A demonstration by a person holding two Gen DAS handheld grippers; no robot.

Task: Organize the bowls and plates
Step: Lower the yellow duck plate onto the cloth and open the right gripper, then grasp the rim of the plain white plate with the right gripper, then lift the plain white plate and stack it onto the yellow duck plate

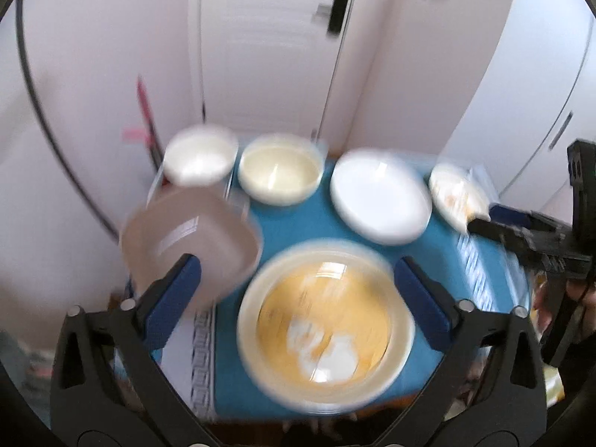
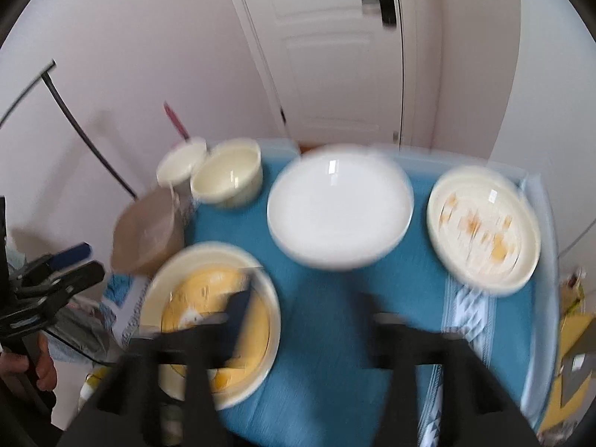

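Observation:
A large cream plate with a yellow centre [image 1: 326, 324] lies at the near side of the blue cloth; it also shows in the right wrist view [image 2: 212, 320]. Behind it stand a white plate [image 1: 380, 195] [image 2: 341, 206], a cream bowl [image 1: 281, 173] [image 2: 227, 177], a white bowl [image 1: 201, 158] [image 2: 180, 162], a patterned plate [image 1: 456, 195] [image 2: 484, 229] and a beige square dish [image 1: 190, 238] [image 2: 149, 231]. My left gripper [image 1: 298, 275] is open and empty above the yellow plate. My right gripper [image 2: 309, 301] is open, blurred, over the cloth beside that plate.
The blue tablecloth [image 1: 287, 223] covers a small table against white walls and a door [image 1: 268, 44]. The right gripper shows at the right edge of the left wrist view [image 1: 480, 221]. The left gripper shows at the left edge of the right wrist view [image 2: 85, 260].

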